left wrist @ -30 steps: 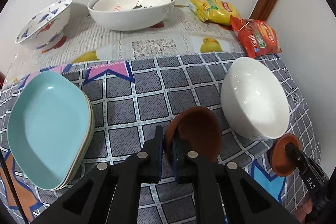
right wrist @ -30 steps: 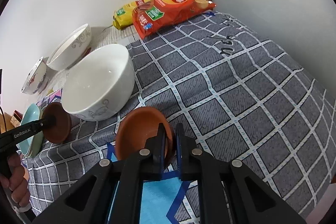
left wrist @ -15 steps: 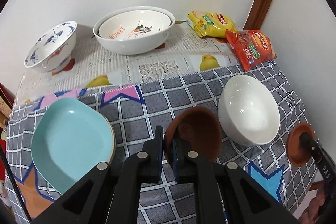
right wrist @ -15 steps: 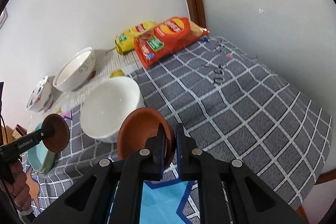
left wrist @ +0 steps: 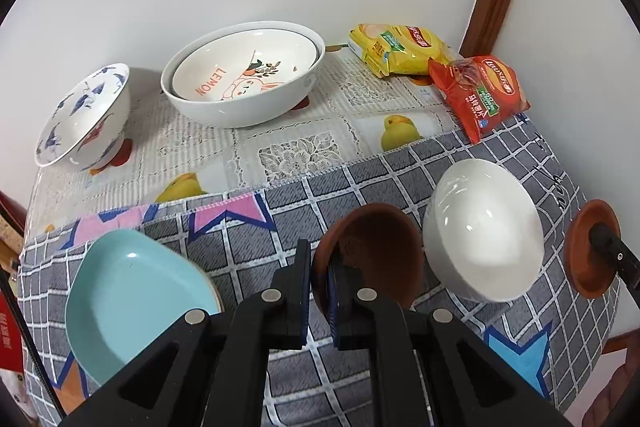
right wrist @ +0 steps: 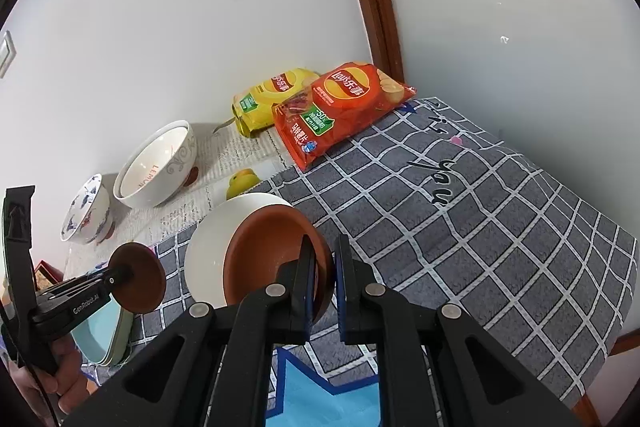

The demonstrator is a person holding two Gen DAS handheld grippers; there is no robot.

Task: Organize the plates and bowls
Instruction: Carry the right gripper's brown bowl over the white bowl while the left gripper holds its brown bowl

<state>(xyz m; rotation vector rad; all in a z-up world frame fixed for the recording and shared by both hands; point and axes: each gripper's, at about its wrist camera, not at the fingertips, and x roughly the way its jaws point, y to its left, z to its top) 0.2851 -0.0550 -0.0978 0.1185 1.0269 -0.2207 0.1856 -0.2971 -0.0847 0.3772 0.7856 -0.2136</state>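
Nearest: left gripper (left wrist: 318,291) pinches the rim of a brown dish (left wrist: 372,255), jaws pressed tight on the thin wall, dish clear of the cloth. Right gripper (right wrist: 322,287) likewise pinches a second brown dish (right wrist: 268,255) by its rim, held tilted. Two matching dishes, one per hand; likely meant to be nested together or stacked.

Just beyond: teal plate (left wrist: 132,303) low on the left, resting on another plate, so a plate pile is begun. White bowl (left wrist: 482,231) sits alone on the grey checked cloth (right wrist: 480,227) between the two grippers; probably awaiting a stack.

Farther: a lemon-print bowl nested in a big white bowl (left wrist: 244,83), bowls grouped by shape. Blue-patterned bowl (left wrist: 84,119) stands apart beside it on the table, near the wall; whether it is tilted or just distorted by the lens is unclear.

Back corner: yellow bag (left wrist: 400,49) and red bag (left wrist: 480,95) of crisps, touching, out of the working area.
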